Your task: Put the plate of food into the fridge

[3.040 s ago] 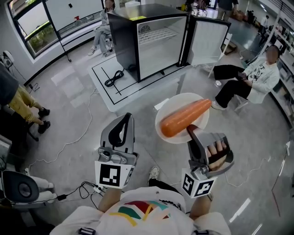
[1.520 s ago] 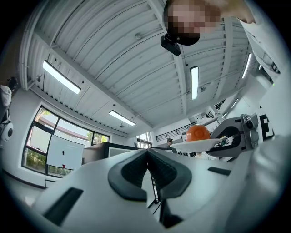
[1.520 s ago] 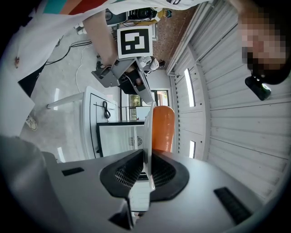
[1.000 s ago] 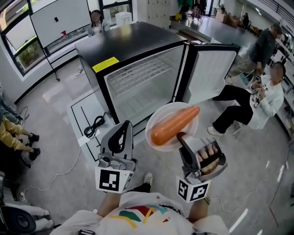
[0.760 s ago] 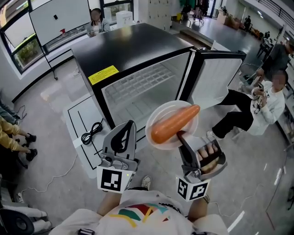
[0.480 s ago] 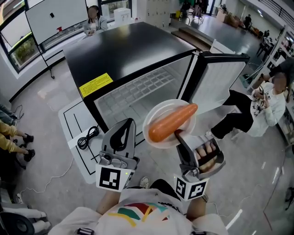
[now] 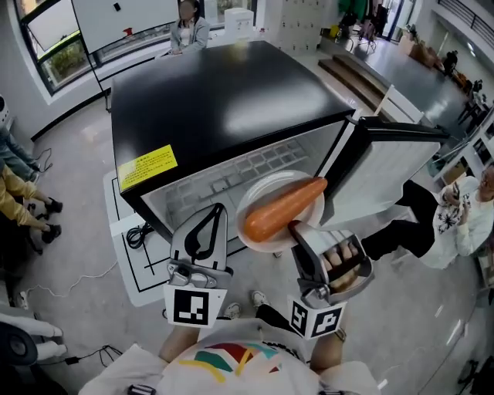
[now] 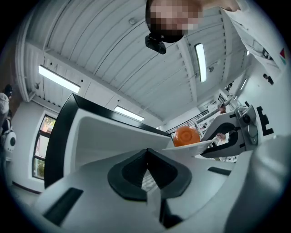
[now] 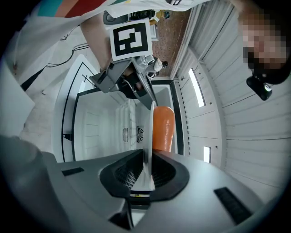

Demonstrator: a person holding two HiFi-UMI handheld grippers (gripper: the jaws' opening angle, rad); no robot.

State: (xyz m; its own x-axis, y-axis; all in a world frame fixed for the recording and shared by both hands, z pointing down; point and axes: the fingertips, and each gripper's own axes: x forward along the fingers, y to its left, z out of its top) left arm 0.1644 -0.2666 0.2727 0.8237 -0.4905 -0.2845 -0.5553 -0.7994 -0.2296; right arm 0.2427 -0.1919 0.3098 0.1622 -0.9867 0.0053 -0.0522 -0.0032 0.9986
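Note:
A white plate [image 7: 266, 197] carries a big orange carrot [image 7: 282, 211]. My right gripper [image 7: 298, 230] is shut on the plate's near rim and holds it level, just in front of the open fridge [image 7: 208, 100]. In the right gripper view the plate [image 9: 147, 132] stands edge-on between the jaws, with the carrot [image 9: 163, 127] beside it and the white fridge interior [image 9: 102, 132] beyond. My left gripper [image 7: 214, 212] hovers left of the plate, shut and empty. In the left gripper view the left gripper [image 8: 146, 157] has its pads together, and the carrot [image 8: 186, 135] shows at the right.
The fridge door [image 7: 394, 166] stands swung open to the right. A wire shelf [image 7: 231, 173] runs across the white interior. A black cable [image 7: 139, 233] lies on the floor mat at the left. People sit behind the fridge [image 7: 189, 19], at the right [image 7: 467, 216] and at the left [image 7: 23, 193].
The fridge has come much nearer and now fills the middle of the head view. Both grippers and the plate have moved up to its open front. The grip is unchanged.

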